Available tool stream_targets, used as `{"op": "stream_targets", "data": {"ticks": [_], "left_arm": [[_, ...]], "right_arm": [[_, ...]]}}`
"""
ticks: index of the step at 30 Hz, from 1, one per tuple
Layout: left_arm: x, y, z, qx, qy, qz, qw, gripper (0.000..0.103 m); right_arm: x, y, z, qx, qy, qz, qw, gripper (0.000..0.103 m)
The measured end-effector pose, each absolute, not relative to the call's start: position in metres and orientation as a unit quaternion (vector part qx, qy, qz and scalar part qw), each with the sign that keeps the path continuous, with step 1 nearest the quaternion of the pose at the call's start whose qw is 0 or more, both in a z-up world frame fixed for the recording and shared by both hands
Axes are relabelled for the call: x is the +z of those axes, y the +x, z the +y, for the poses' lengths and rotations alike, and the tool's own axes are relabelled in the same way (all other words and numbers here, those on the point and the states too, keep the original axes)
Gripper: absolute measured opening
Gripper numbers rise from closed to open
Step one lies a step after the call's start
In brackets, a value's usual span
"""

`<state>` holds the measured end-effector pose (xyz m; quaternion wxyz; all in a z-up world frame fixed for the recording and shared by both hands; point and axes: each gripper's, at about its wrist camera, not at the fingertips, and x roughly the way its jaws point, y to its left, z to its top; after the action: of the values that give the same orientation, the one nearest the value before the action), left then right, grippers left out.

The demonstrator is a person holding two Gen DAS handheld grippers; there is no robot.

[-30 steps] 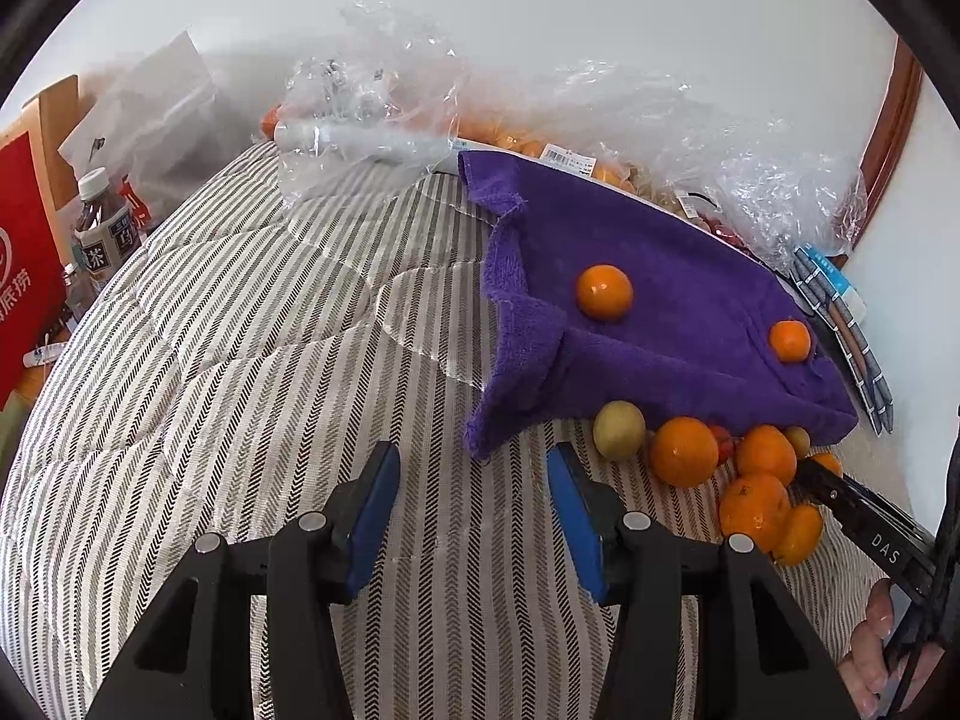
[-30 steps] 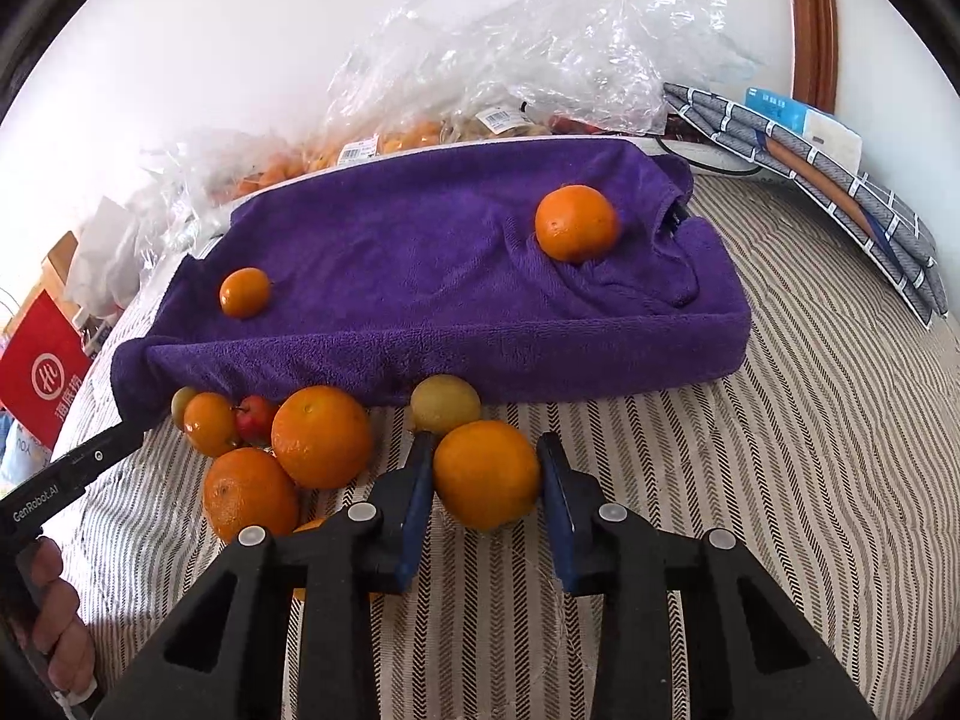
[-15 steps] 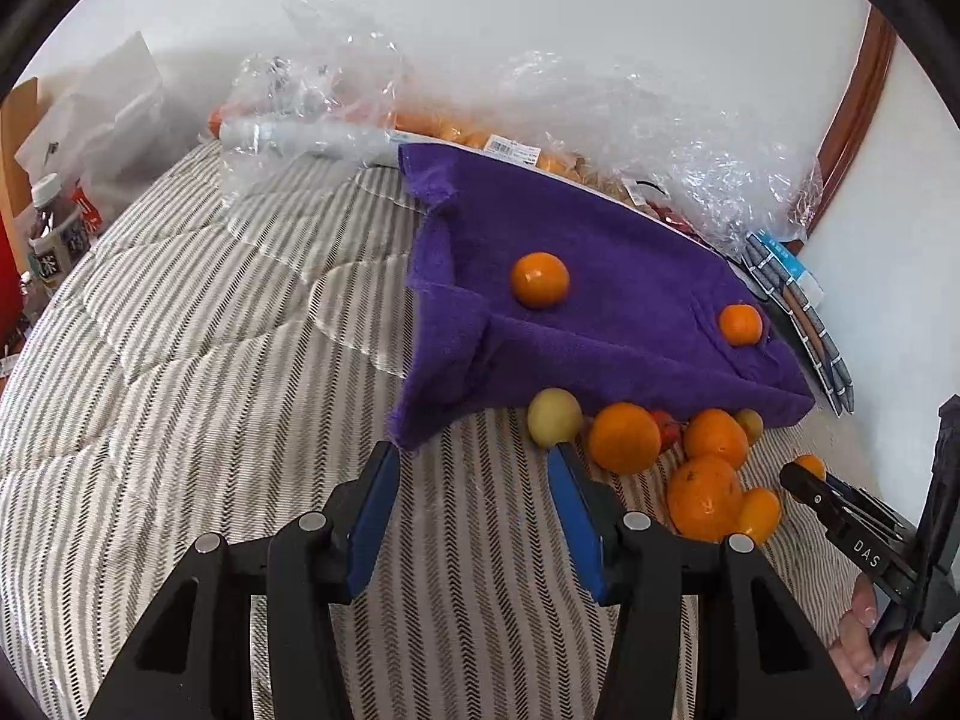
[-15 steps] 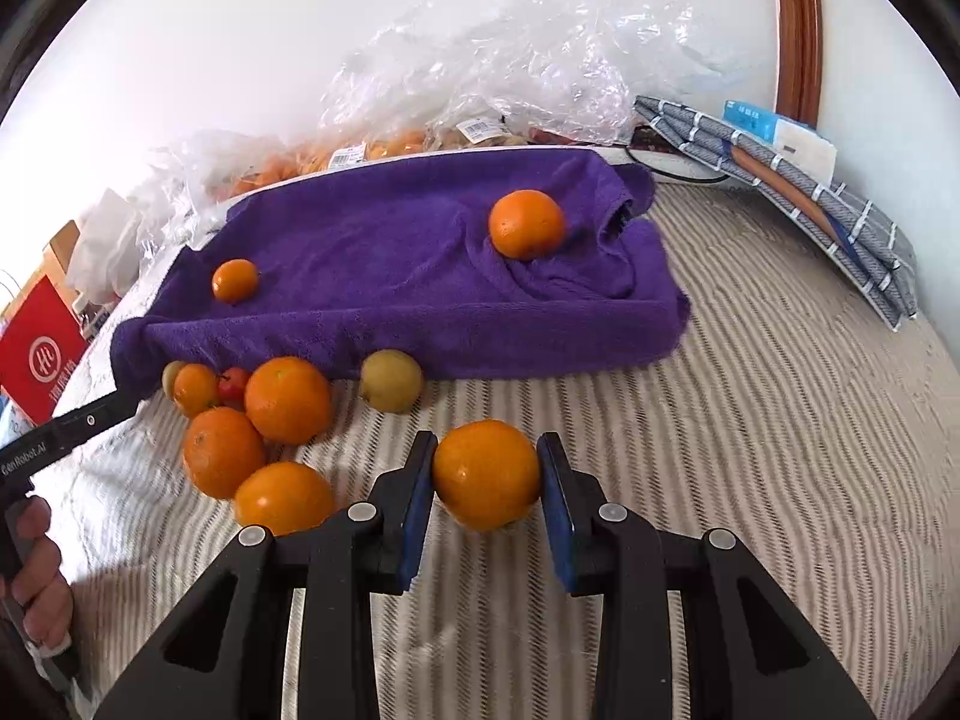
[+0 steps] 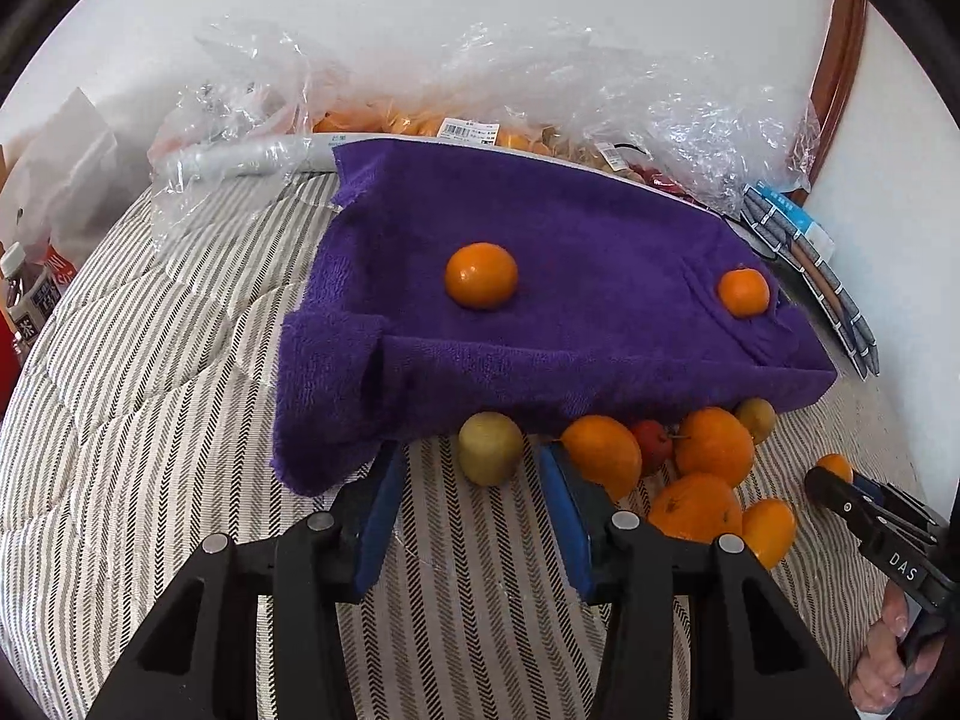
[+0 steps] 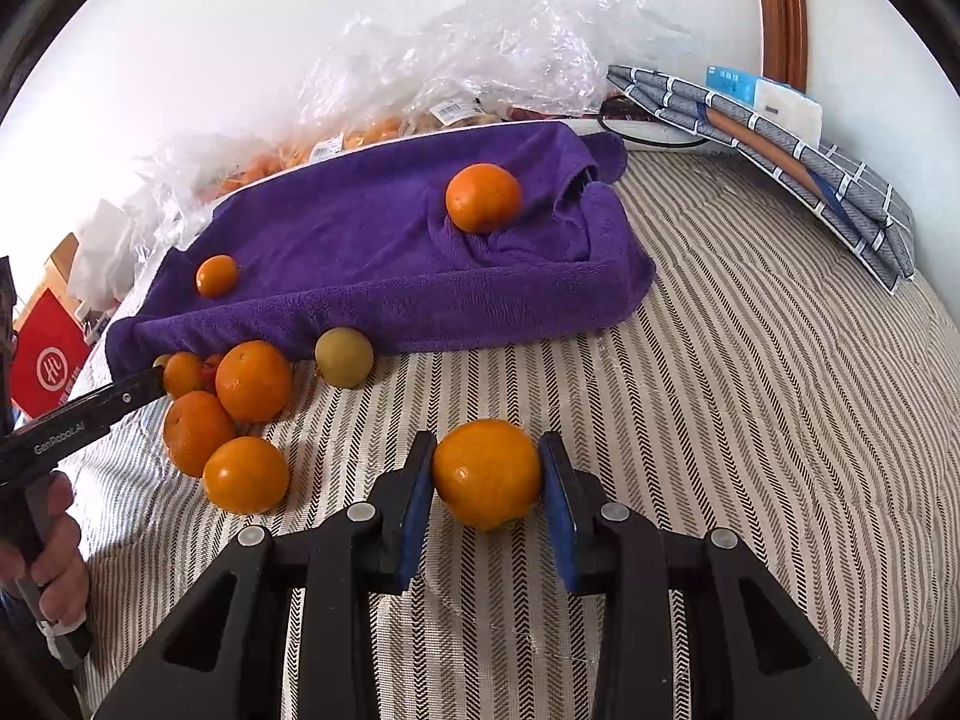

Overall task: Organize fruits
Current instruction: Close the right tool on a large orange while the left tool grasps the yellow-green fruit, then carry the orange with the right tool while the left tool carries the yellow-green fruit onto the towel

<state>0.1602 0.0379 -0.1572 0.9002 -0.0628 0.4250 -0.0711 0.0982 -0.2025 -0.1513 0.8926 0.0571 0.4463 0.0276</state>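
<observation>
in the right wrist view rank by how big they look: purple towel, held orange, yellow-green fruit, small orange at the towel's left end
1. Purple towel, by far.
2. Held orange, though it is nearest the camera, which inflates it.
3. Yellow-green fruit.
4. Small orange, farther off, so its true size against the yellow-green fruit is unsure.

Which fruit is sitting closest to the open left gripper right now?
The yellow-green fruit, lying just ahead of the left gripper at the purple towel's front edge. It is the pale one; the oranges cluster farther right.

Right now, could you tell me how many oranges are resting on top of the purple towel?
2: a larger orange near the purple towel's bunched right end, and a smaller orange near its left end. None seem hidden.
</observation>
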Motion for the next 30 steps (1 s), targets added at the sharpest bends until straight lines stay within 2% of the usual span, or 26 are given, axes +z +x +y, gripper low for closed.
{"op": "stream_targets", "data": {"ticks": [5,6,7,8,21,30], "left_arm": [[-0.159,0.163,0.04,-0.069,-0.081,0.419,0.902,0.036],[-0.159,0.163,0.04,-0.074,-0.085,0.419,0.901,0.033],[-0.159,0.163,0.041,-0.081,-0.09,0.419,0.9,0.025],[-0.16,0.163,0.042,-0.09,-0.097,0.42,0.898,0.023],[-0.139,0.138,0.05,-0.075,-0.113,0.338,0.931,0.023],[-0.134,0.136,0.061,-0.057,-0.131,0.318,0.937,0.023]], "right_arm": [[-0.151,0.098,-0.199,0.023,0.049,0.447,0.893,0.036],[-0.151,0.098,-0.197,0.021,0.044,0.448,0.893,0.036],[-0.151,0.098,-0.196,0.019,0.039,0.449,0.893,0.036],[-0.151,0.098,-0.195,0.018,0.036,0.449,0.893,0.036],[-0.148,0.095,-0.198,0.033,0.047,0.438,0.897,0.034],[-0.145,0.091,-0.206,0.037,0.075,0.422,0.903,0.034]]}}
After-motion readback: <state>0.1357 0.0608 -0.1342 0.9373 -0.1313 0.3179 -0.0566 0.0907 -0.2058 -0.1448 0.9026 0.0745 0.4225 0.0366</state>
